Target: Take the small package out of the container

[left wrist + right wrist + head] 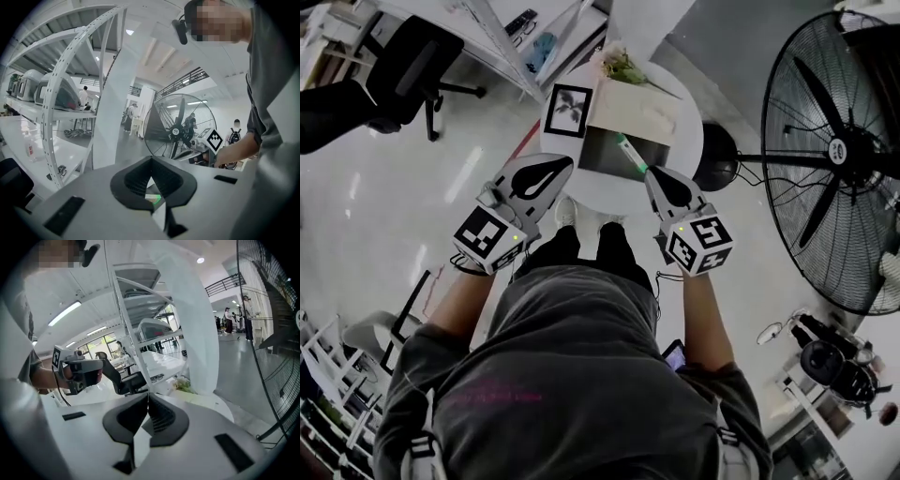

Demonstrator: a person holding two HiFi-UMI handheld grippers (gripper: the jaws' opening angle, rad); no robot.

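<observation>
On the small round white table point(684, 141) a dark open container point(605, 155) holds a green-and-white small package point(630, 153) that sticks out at its right side. My left gripper point(568, 163) hovers at the table's near left edge, level with the container's near left corner. My right gripper point(650, 172) hangs just in front of the package's near end. Both are shut and hold nothing. In the left gripper view the jaws point(151, 161) meet at their tips. The right gripper view also shows closed jaws point(148, 397).
A framed leaf picture point(567, 110), a beige box point(639, 112) and a small plant point(623, 66) share the table. A big floor fan point(839, 159) stands at the right, an office chair point(403, 66) at the far left. White shelving point(70, 84) rises beside the table.
</observation>
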